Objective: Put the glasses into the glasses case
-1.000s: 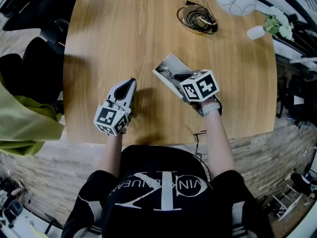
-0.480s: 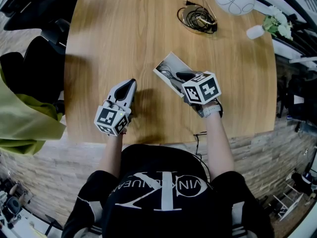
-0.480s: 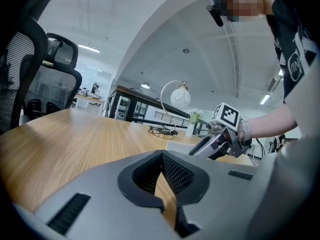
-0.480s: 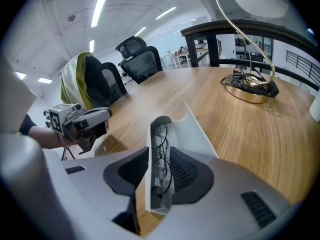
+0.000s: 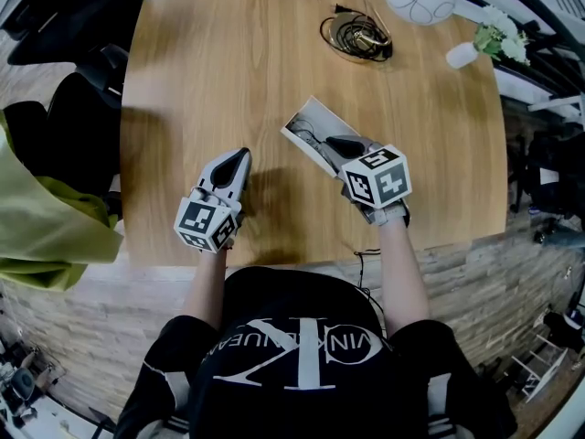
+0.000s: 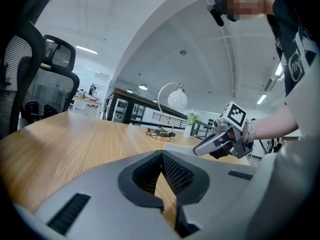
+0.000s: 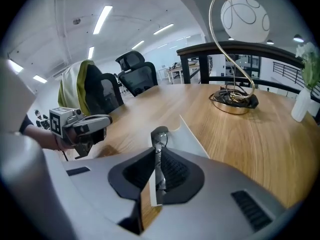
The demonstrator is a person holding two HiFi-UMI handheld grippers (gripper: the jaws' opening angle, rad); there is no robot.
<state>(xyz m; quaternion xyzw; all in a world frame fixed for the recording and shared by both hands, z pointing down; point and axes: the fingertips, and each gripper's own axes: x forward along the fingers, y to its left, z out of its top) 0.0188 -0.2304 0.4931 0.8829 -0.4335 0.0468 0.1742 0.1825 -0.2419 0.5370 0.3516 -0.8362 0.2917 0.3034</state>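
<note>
**Seat the glasses flat in the case before you let go**

Your right tongs (image 5: 340, 143) have just been closing, and they now stand narrow, pinching the glasses (image 7: 159, 134) by the rim of one lens. A thin pale edge lies in the bite beside that lens. It may be the lip of the case, so check that you have the frame alone. The glasses case (image 5: 320, 115) lies open on the worktop (image 5: 228, 62) at about 1 o'clock from you. The glasses sit over its near end, and no view shows whether they are clear of the lining.

Your left tongs (image 5: 239, 156) rest at about 11 o'clock, closed with nothing in them and well apart from the case.

A lens rim is a slippery, fragile hold, so keep the squeeze light and move slowly. Carry the frame toward 11 o'clock along the length of the case until it lies centred, with the temples inside the walls. The open case is light and will likely skate, so bring the left tongs over to steady its near corner. Lower until the frame is bedded, then ease the tongs apart and draw straight back toward 5 o'clock.
</note>
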